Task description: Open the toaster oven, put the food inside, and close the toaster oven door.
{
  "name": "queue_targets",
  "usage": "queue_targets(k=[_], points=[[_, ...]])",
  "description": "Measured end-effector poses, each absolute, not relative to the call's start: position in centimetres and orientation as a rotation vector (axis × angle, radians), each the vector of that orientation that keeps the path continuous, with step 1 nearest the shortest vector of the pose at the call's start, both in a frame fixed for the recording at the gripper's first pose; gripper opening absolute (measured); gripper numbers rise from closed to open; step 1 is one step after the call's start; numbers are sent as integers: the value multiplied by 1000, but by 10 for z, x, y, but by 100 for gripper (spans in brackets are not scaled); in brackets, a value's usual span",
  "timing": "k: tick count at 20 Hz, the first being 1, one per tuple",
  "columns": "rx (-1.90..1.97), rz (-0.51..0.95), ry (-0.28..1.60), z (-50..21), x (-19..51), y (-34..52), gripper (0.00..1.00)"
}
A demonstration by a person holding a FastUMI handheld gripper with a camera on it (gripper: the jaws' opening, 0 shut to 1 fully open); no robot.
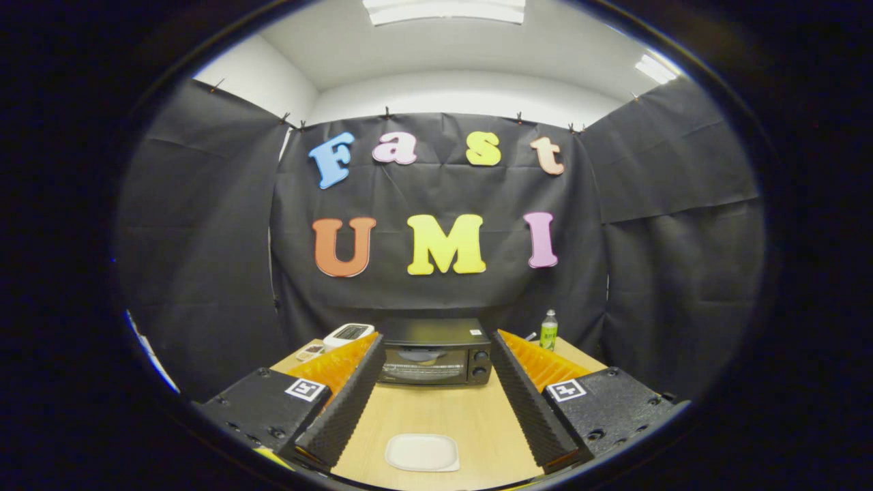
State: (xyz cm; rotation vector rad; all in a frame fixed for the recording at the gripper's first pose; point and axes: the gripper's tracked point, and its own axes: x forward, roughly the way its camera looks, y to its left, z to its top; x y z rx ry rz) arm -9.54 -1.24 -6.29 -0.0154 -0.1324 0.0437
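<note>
At the far left of the counter [436, 416] sits a small white device [348, 333] with a dark screen, beside it a flat little item [310, 352] too small to make out, both partly behind the left finger of the tongs [436, 382]. The tongs stand wide apart and hold nothing, pointing straight down the counter. Between their fingers, close in, lies a white plate [422, 452], and it looks bare; no food can be seen on it. Beyond the fingertips, at the back of the counter against the booth wall, stands the toaster oven [434, 352], black, with its glass door [423, 366] upright and shut and two knobs [481, 363] on its right side. Through the glass a pale rounded shape shows on the rack, which may be the food, though the glare makes that uncertain. To the right of the oven stands a small green-labelled bottle [548, 330]. As the things lie, a shut door and a bare plate would fit the job already finished with the food inside, or a point where the door waits to be opened and the food is elsewhere; the view does not settle which.
</note>
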Motion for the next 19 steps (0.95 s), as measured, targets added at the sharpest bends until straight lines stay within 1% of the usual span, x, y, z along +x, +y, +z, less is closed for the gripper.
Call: queue_targets(k=[19], points=[[-12,63,-151,-65,-104,-10,100]])
